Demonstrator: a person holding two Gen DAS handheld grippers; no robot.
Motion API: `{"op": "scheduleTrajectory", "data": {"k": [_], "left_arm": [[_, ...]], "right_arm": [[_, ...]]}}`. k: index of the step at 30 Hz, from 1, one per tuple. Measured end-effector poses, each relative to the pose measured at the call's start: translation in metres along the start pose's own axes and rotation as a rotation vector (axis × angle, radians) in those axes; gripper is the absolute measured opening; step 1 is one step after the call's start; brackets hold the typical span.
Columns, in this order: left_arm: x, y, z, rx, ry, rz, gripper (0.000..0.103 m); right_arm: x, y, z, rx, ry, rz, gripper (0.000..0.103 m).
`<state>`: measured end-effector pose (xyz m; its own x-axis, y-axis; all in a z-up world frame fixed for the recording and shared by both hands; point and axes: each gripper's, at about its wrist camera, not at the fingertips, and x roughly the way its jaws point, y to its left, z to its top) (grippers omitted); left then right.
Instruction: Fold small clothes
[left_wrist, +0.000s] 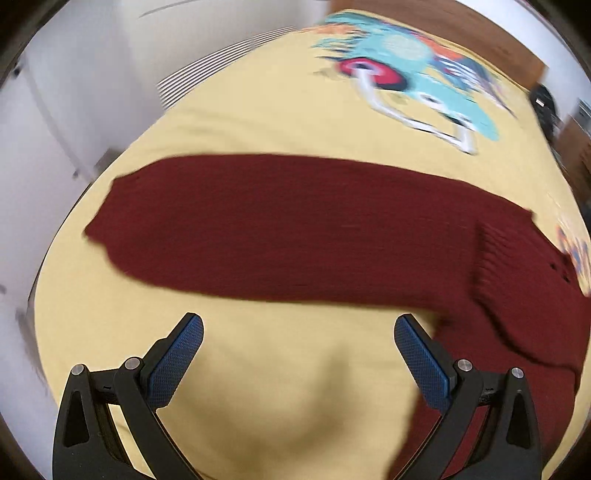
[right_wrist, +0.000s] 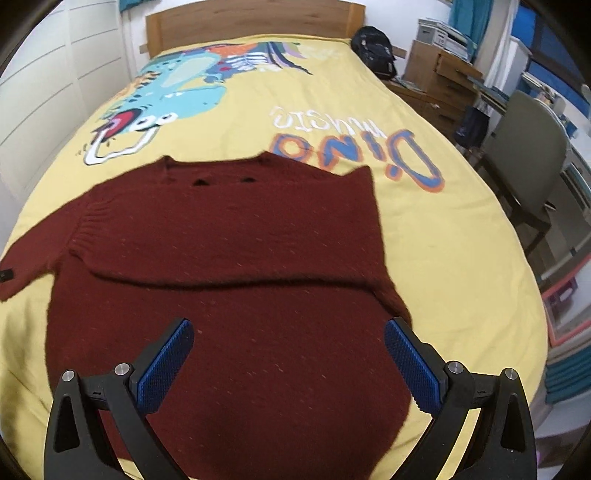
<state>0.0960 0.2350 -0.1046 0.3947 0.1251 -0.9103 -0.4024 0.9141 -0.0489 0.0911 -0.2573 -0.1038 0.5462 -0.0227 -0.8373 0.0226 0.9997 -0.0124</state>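
Left hand-held gripper (left_wrist: 298, 334): fingers spread wide with nothing between them, hovering above bare yellow bedspread just short of the sweater's sleeve; its blue pads (left_wrist: 176, 363) face each other across the gap.
Right hand-held gripper (right_wrist: 289, 338): fingers also spread wide and empty, pointing toward the headboard, poised over the lower body of the sweater.
Sweater (right_wrist: 229, 258): dark red knit, lying flat on the bed with its neckline toward the headboard. One sleeve looks folded across the chest, leaving a straight horizontal edge across the body; the other sleeve reaches out to the left edge of the right wrist view.
Sleeve (left_wrist: 280, 225): in the left wrist view it runs as a long band across the picture, its cuff end at the left, joining the ribbed shoulder at the right.
Bed (right_wrist: 436, 240): covered by a yellow bedspread printed with a blue dinosaur (right_wrist: 177, 88) and large lettering.
Only in the right wrist view: the wooden headboard (right_wrist: 255, 26), a black backpack (right_wrist: 373, 44) beside the bed, a grey chair (right_wrist: 524, 147) and wooden drawers (right_wrist: 439, 74) at the right.
Only in the left wrist view: the full length of the outstretched sleeve, white wall panels and a slatted vent (left_wrist: 207, 70) beyond the bed's edge; this view is motion-blurred.
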Motion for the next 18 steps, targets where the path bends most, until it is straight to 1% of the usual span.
{"op": "scheduleTrajectory", "data": {"k": [1,4,7,10,13,16,18], "left_arm": [[0.0,0.009,0.001,-0.023,0.005,0.007,0.102],[0.01,0.052,0.008,-0.134,0.038,0.025,0.102],[0.021,0.084,0.016,-0.226,0.059,0.011,0.102],[0.03,0.109,0.023,-0.312,0.068,0.007,0.102],[0.037,0.127,0.027,-0.384,0.071,-0.026,0.102],[0.052,0.139,0.03,-0.438,0.094,-0.064,0.102],[0.06,0.147,0.03,-0.459,0.11,-0.054,0.102]], "right_arm": [[0.001,-0.003,-0.001,0.009,0.008,-0.007,0.103],[0.005,-0.01,-0.003,0.034,0.026,-0.022,0.103],[0.008,-0.016,-0.002,0.071,0.046,-0.024,0.103],[0.008,-0.018,0.0,0.088,0.047,-0.028,0.103],[0.007,-0.016,0.002,0.077,0.04,-0.035,0.103],[0.01,-0.016,0.004,0.074,0.032,-0.026,0.103],[0.011,-0.017,0.004,0.074,0.034,-0.026,0.103]]}}
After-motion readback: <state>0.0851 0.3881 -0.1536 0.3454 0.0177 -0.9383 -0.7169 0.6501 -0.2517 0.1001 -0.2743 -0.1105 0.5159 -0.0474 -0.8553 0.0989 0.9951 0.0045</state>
